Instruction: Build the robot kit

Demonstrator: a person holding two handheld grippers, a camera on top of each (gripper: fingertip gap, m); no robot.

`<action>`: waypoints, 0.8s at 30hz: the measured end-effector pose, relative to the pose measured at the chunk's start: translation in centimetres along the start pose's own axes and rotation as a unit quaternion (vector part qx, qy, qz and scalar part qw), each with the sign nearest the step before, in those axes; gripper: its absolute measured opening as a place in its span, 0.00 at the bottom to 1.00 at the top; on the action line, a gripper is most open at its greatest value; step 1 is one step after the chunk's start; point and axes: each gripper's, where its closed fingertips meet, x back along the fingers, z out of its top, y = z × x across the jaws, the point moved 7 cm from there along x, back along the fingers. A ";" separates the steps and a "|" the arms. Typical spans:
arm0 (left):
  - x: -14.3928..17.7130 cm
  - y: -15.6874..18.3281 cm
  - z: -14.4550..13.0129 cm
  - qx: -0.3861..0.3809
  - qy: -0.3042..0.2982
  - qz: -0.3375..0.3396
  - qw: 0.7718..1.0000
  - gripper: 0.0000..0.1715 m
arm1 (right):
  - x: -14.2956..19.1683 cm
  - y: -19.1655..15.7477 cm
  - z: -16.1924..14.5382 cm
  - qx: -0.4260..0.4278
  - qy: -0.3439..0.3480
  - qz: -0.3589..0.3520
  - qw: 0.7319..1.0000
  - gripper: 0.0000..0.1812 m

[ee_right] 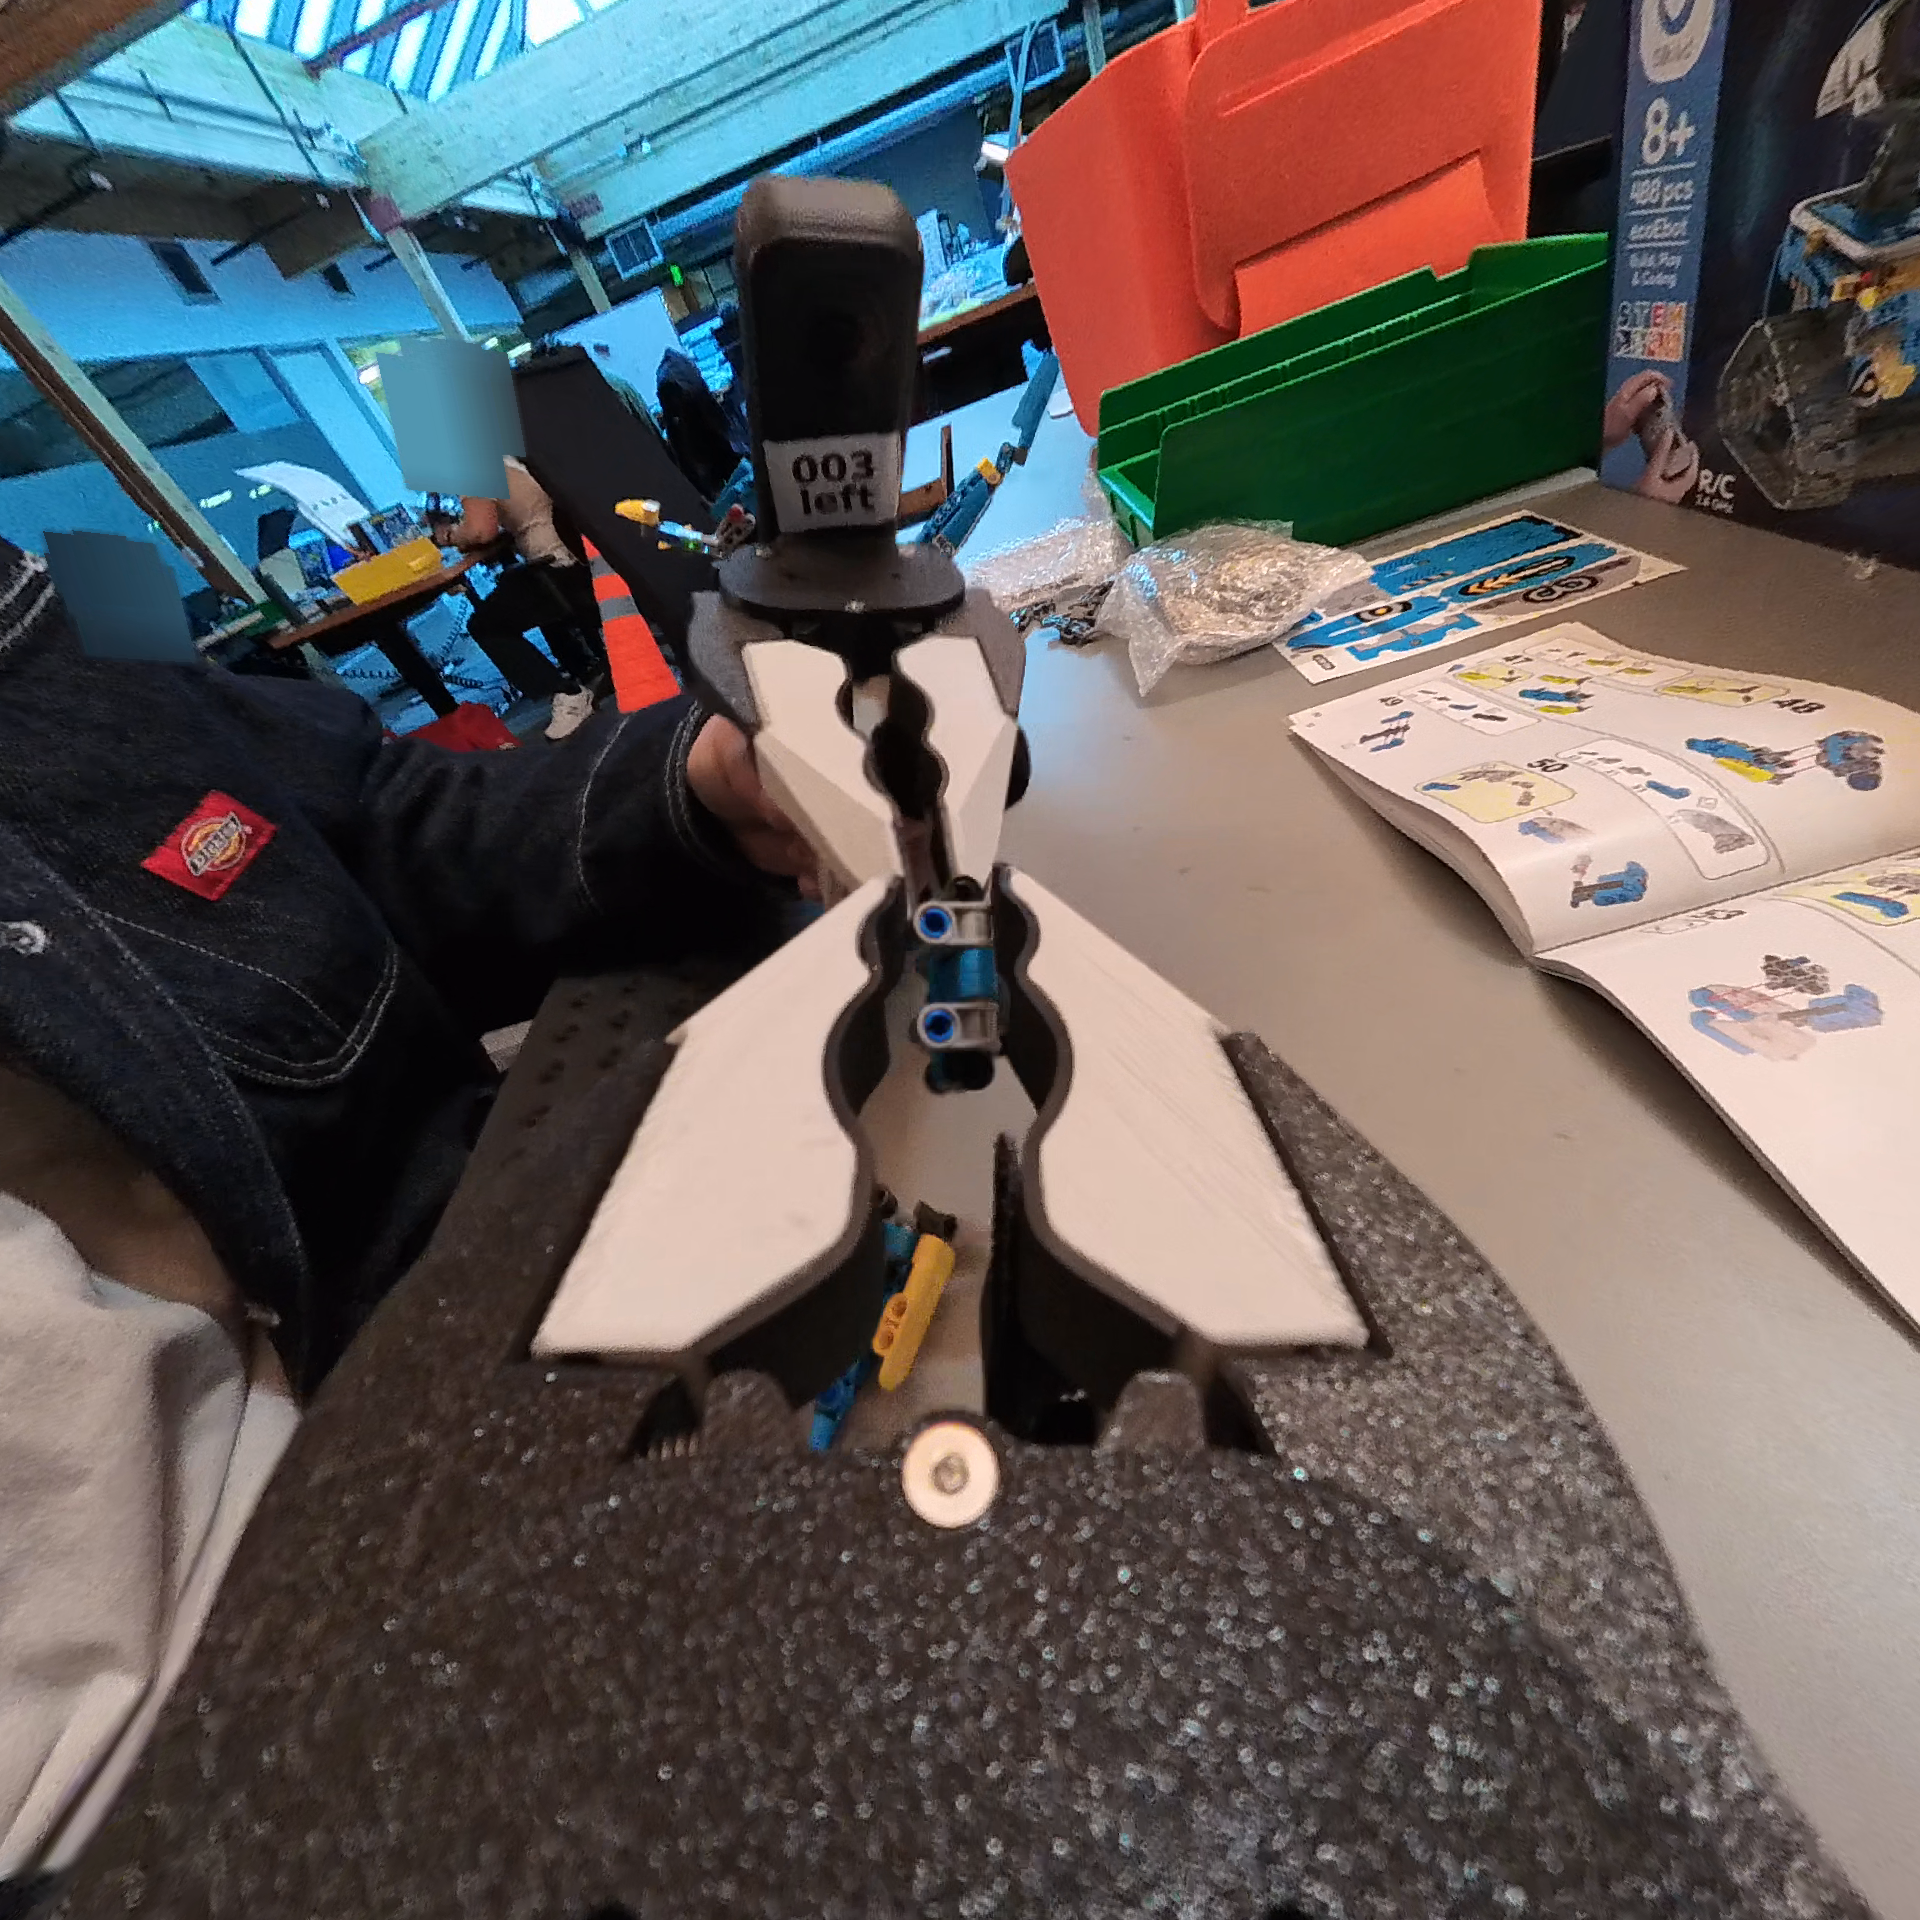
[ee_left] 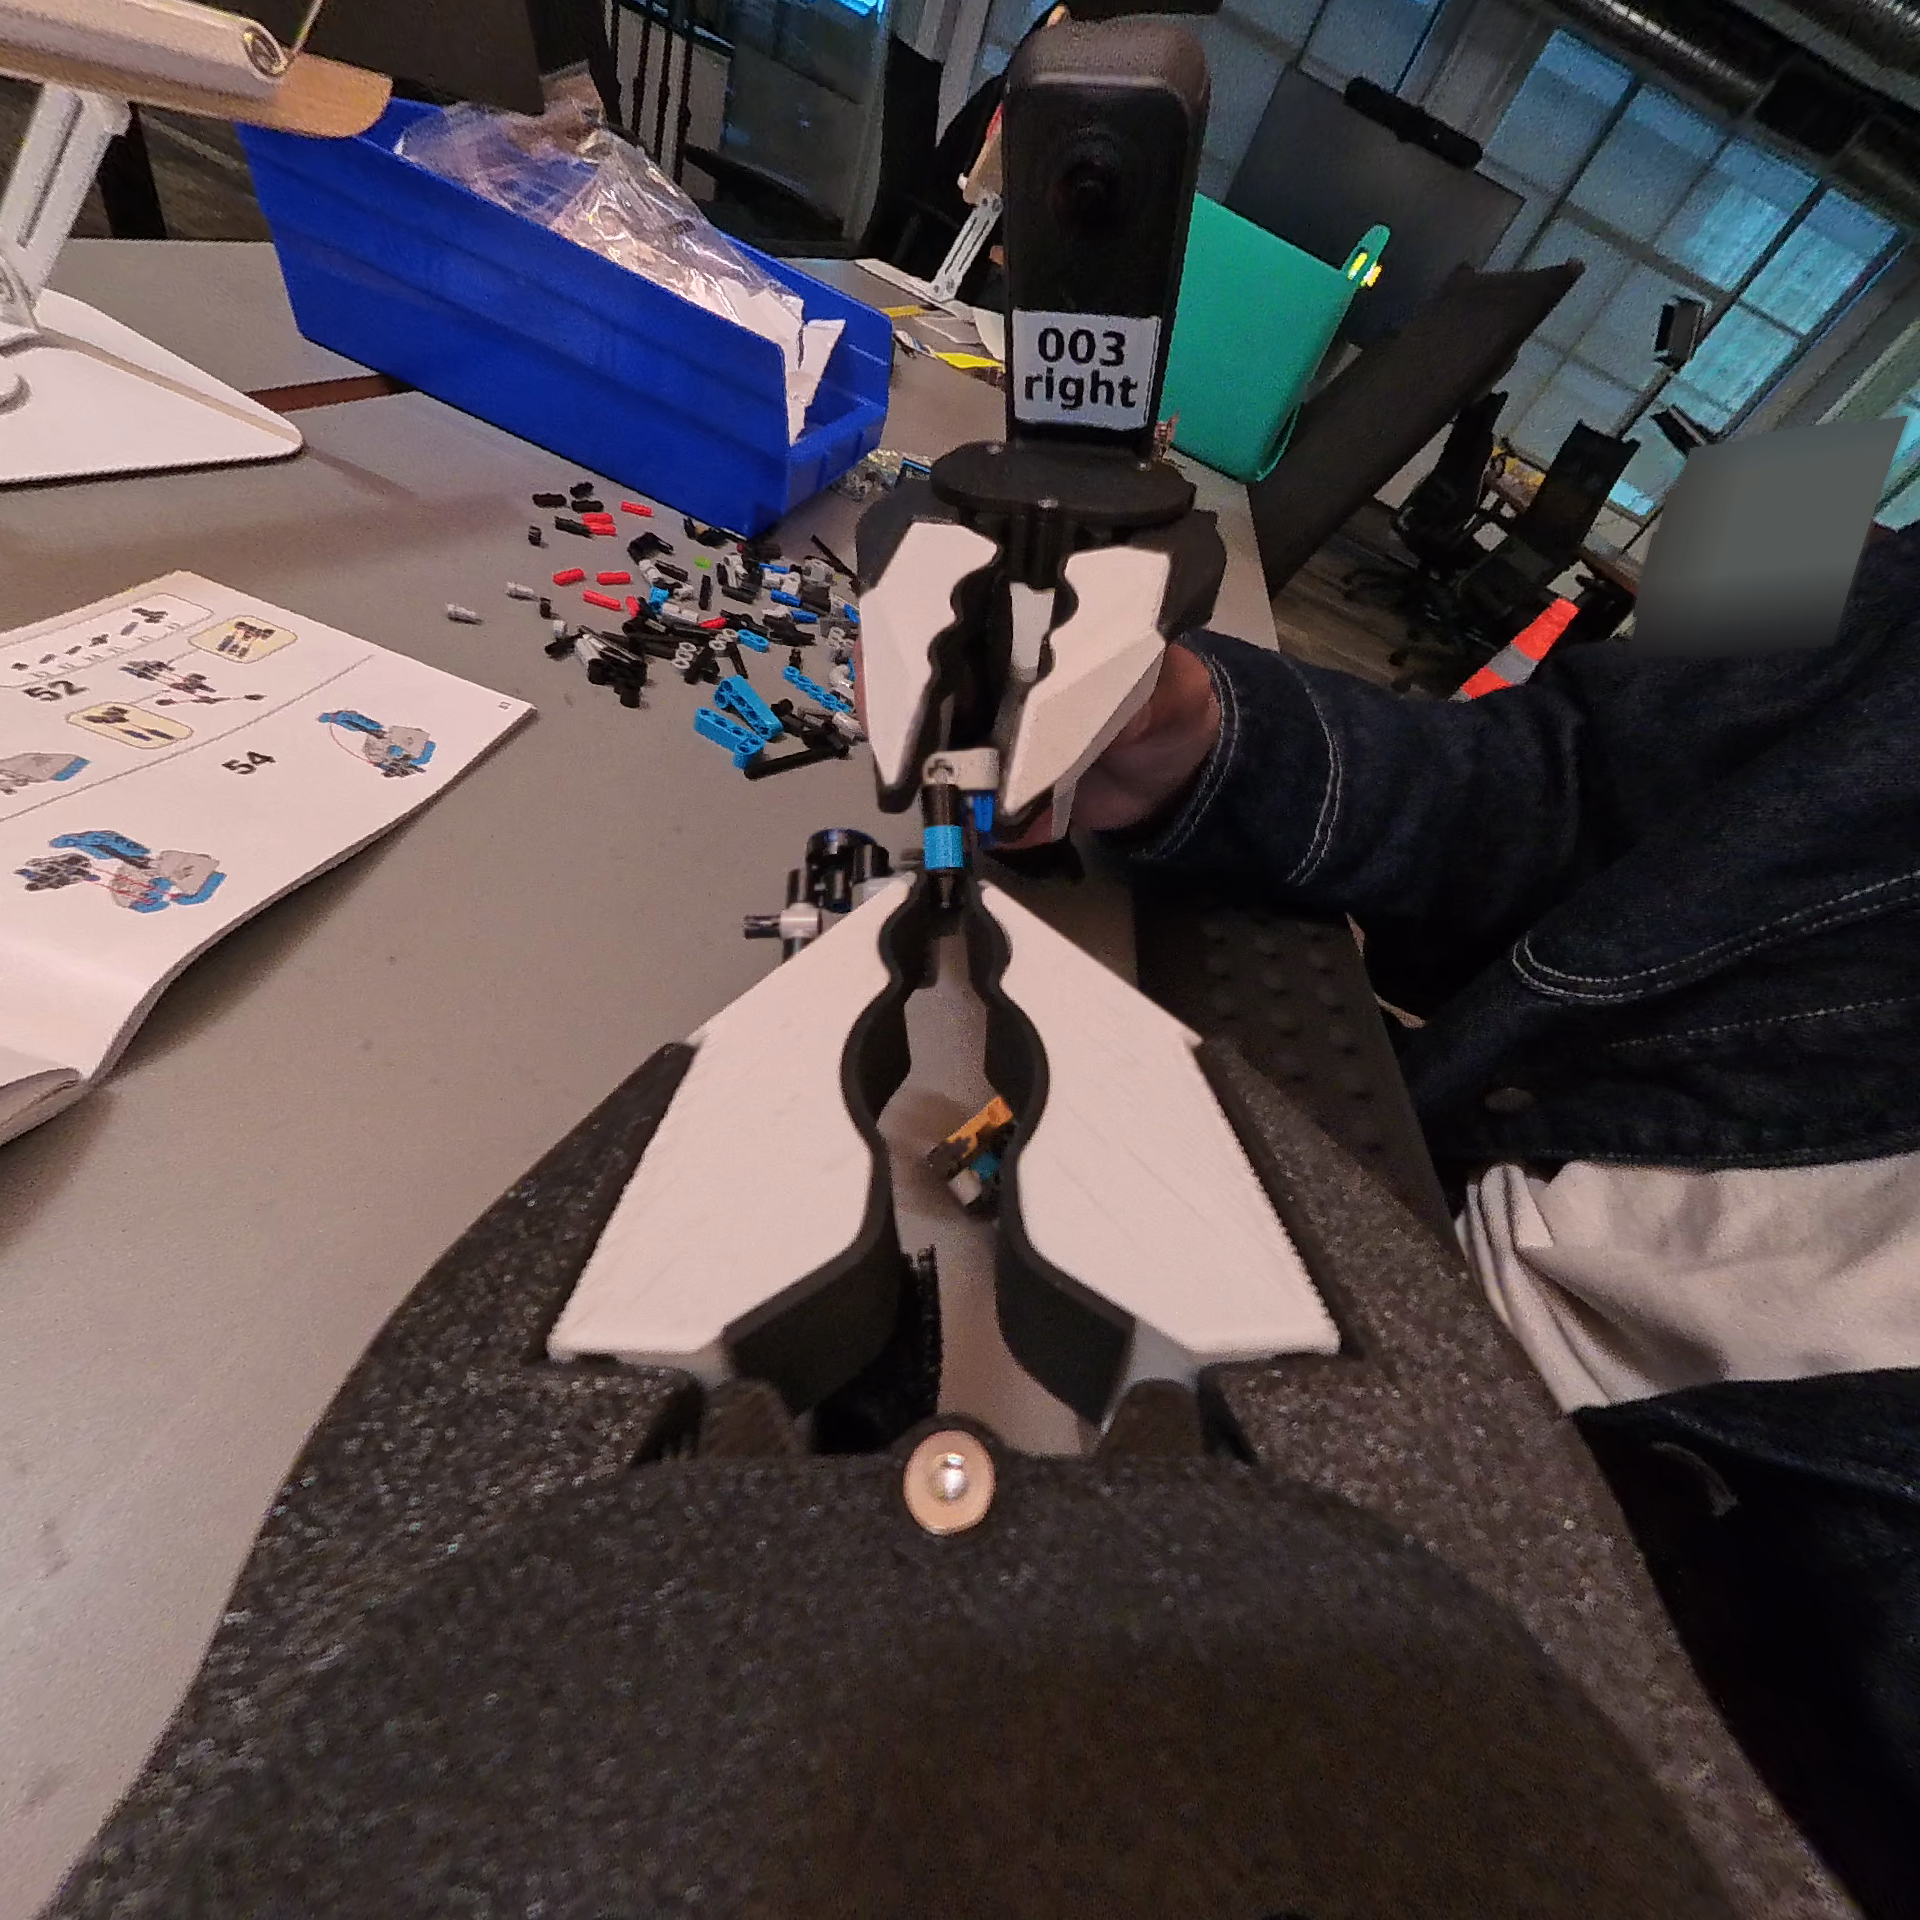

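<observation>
On your far left the open instruction booklet (ee_left: pixel 208 769) lies flat on the grey tabletop (ee_left: pixel 468 935); its pages carry printed diagrams and numbers. Past it sits a blue bin (ee_left: pixel 540 312) with crumpled clear plastic inside, and in front of that a scatter of small black, red and blue building pieces (ee_left: pixel 686 644).

Dead ahead, your left hand-held gripper (ee_left: pixel 943 896) is closed to a narrow gap on the tip of a thin black axle with a blue collar (ee_left: pixel 941 844). The axle's long axis runs straight between the two tools, tip to tip. Your right hand-held gripper (ee_left: pixel 961 774) meets it from the opposite side, clamped on a small grey-and-blue connector assembly (ee_right: pixel 956 971) at the axle's other end. Both are equally near; the piece is held above the tabletop.

Each tool's camera post bears a white sticker. To the right, a green bin (ee_right: pixel 1351 416), an orange tote (ee_right: pixel 1299 177) and a printed toy box (ee_right: pixel 1766 260).
</observation>
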 end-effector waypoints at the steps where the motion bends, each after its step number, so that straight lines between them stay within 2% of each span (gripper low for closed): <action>1: 0.1 0.0 -0.1 -0.006 -0.006 0.000 1.000 0.03 | 0.1 0.0 -0.1 0.002 -0.011 0.008 1.000 0.09; 4: 0.0 -0.3 -0.9 -0.046 -0.051 0.031 0.997 0.03 | 0.5 -0.1 -0.3 -0.009 -0.047 0.048 0.998 0.17; 8: -0.6 0.0 -1.7 -0.065 -0.083 0.036 0.994 0.03 | 0.4 0.0 -0.4 0.022 -0.072 0.051 0.996 0.14; 10: -0.8 0.2 -1.9 -0.074 -0.093 0.036 0.992 0.03 | 0.0 0.3 -1.2 0.026 -0.111 0.050 0.992 0.14; 12: -1.0 0.4 -2.0 -0.081 -0.101 0.033 0.991 0.03 | -0.3 0.3 -2.2 0.047 -0.153 0.046 0.986 0.08; 14: -1.3 0.5 -2.3 -0.089 -0.113 0.036 0.989 0.03 | -0.4 0.3 -2.8 0.062 -0.172 0.040 0.982 0.08; 18: -1.6 0.6 -2.5 -0.092 -0.120 0.033 0.988 0.03 | -0.6 0.3 -3.2 0.062 -0.172 0.040 0.982 0.05; 21: -1.5 0.5 -2.4 -0.084 -0.114 0.035 0.989 0.03 | -0.6 0.6 -3.3 0.028 -0.168 0.049 0.984 0.04; 24: -1.3 0.5 -1.8 -0.077 -0.088 0.037 0.992 0.03 | -0.4 0.4 -2.7 0.053 -0.146 0.035 0.987 0.04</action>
